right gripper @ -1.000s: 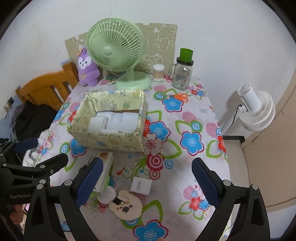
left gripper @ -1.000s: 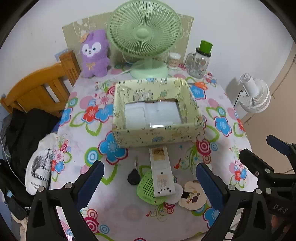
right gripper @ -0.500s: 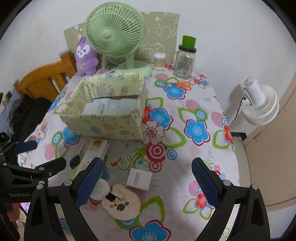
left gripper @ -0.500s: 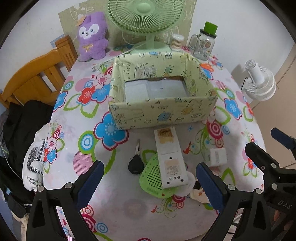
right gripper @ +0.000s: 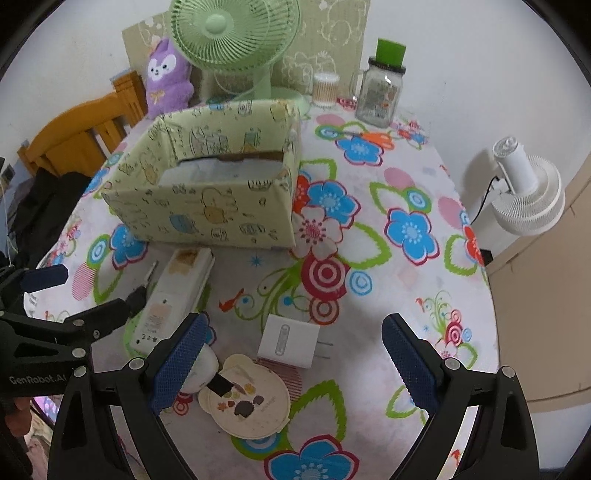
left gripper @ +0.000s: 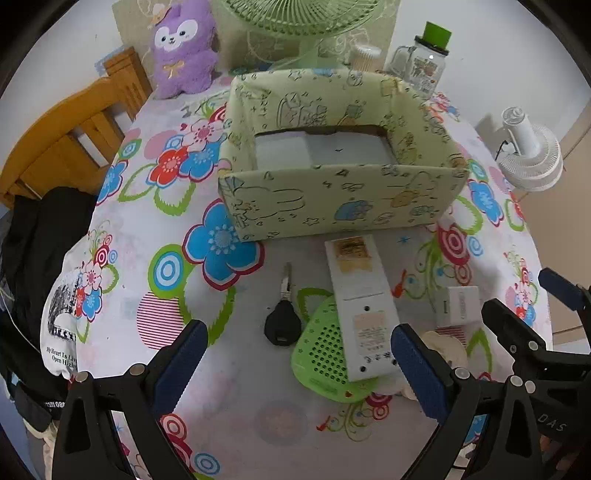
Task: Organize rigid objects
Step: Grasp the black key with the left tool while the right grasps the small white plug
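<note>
Overhead, floral tablecloth [left gripper: 122, 295], cluttered.

A home: floral tablecloth [right gripper: 388, 258], plush toy [right gripper: 166, 77], fan [right gripper: 236, 33]

box [left gripper: 332, 206]: open, upright | remote [left gripper: 360, 306]: flat, across green disc [left gripper: 325, 354] | key [left gripper: 282, 314]: beside

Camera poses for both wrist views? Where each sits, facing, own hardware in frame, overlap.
Left wrist: on the left gripper, above the table's near edge, facing the yellow box; key and remote lie ahead; jaws open; right gripper's frame at the right edge.
Right wrist: on the right gripper, further right, facing the same way over the white charger; jaws open; left gripper's frame at the left edge.
Shared: box, remote, charger, key, green fan, purple plush, jar.
</note>
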Demonstrator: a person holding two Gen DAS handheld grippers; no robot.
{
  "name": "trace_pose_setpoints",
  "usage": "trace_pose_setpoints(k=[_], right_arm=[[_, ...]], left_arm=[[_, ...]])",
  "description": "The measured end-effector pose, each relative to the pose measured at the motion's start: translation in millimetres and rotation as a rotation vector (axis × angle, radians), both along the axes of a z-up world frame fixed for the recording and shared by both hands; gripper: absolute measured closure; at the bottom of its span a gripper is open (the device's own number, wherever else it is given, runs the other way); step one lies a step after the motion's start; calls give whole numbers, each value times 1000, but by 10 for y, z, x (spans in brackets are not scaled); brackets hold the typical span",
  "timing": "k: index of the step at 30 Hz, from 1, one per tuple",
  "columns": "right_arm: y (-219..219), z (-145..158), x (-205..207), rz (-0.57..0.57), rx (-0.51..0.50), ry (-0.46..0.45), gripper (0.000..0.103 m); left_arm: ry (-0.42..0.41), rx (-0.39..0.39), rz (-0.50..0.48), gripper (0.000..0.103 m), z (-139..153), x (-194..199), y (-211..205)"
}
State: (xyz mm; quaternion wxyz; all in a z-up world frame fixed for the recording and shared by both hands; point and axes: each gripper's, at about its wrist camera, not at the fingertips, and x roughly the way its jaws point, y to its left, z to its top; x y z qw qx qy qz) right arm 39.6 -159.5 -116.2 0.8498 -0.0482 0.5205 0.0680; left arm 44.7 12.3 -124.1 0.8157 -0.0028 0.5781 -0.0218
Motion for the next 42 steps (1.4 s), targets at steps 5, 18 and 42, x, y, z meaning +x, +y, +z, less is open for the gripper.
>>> trace_pose_setpoints(k=[5, 18, 42], right_arm=[[7, -136, 56, -31, 7, 38, 9], [96, -495, 136, -107, -34, 125, 14], [45, -822, 266, -207, -52, 211, 33]], left_arm=[[22, 24, 21, 2, -117, 75, 70], [80, 56, 52, 11, -482, 225, 258], [110, 30, -4, 38, -701, 207, 246]])
